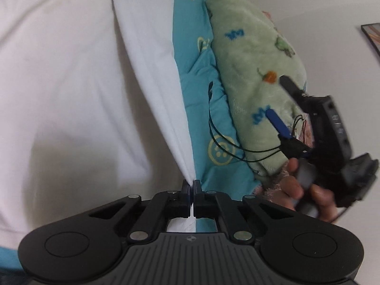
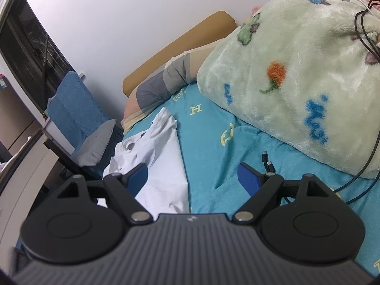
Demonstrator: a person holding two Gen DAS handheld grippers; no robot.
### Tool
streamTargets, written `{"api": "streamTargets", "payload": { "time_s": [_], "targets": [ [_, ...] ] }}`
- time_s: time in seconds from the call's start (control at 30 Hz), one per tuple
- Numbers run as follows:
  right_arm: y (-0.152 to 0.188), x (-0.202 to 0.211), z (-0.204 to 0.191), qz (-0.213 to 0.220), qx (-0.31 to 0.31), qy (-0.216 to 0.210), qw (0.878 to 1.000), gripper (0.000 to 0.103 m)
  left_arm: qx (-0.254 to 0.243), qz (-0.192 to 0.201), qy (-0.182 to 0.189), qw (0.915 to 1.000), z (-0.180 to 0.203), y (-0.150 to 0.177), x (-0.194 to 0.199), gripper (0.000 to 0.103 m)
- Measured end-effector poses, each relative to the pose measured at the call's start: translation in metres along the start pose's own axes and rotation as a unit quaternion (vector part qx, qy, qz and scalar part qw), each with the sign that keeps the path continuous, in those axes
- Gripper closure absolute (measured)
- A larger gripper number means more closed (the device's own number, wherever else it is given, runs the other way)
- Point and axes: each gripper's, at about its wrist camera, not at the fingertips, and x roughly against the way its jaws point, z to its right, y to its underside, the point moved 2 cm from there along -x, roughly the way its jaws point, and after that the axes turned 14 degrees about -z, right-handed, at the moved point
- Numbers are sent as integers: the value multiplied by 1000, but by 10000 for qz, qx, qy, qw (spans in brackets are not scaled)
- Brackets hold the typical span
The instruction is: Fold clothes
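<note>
A white garment [image 1: 71,95] fills the left of the left wrist view, pulled taut into a fold that runs down to my left gripper [image 1: 191,186]. That gripper is shut on the garment's edge. In the right wrist view the same white garment [image 2: 161,156] lies rumpled on the teal bedsheet [image 2: 213,123], reaching under the left finger. My right gripper [image 2: 192,168] hangs open above the sheet with nothing between its blue pads. From the left wrist camera the right gripper [image 1: 277,97] also shows, open, over a green blanket, with a person's hand [image 1: 296,185] on its handle.
A green fleece blanket [image 2: 296,71] is heaped at the right on the bed. Black cables [image 2: 267,160] trail across the sheet near it. A tan pillow [image 2: 180,45] lies along the white wall. A blue padded chair [image 2: 76,104] stands beside the bed at left.
</note>
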Motion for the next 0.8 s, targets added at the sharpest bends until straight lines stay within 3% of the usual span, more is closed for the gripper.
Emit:
{"api": "streamTargets", "payload": {
  "time_s": [0.13,0.27,0.4,0.5,0.57,0.63,0.7,0.8],
  "targets": [
    [0,-4,-2,-61,44,18,10000,19,194,-27,-730,9971,-15,3,27,101],
    [4,-8,-8,-153,193,57,9997,19,479,-157,-1856,9813,-44,5,30,101],
    [12,-10,-17,-255,355,82,9990,19,491,-365,-2237,9727,-53,1,23,100],
    [18,-13,-23,-308,497,105,9982,19,361,-402,-2217,9736,-45,-7,29,86],
    [21,-15,-28,-329,594,133,9976,19,235,-297,-2335,9716,-38,-19,39,60],
    [23,-18,-32,-316,650,150,9973,19,41,-61,-2565,9665,-29,-37,52,48],
    [25,-22,-35,-293,695,150,9970,19,-268,308,-2902,9561,-21,-64,66,42],
    [25,-33,-38,-253,741,189,9968,19,-704,990,-3435,9313,-17,-115,79,32]
  ]
}}
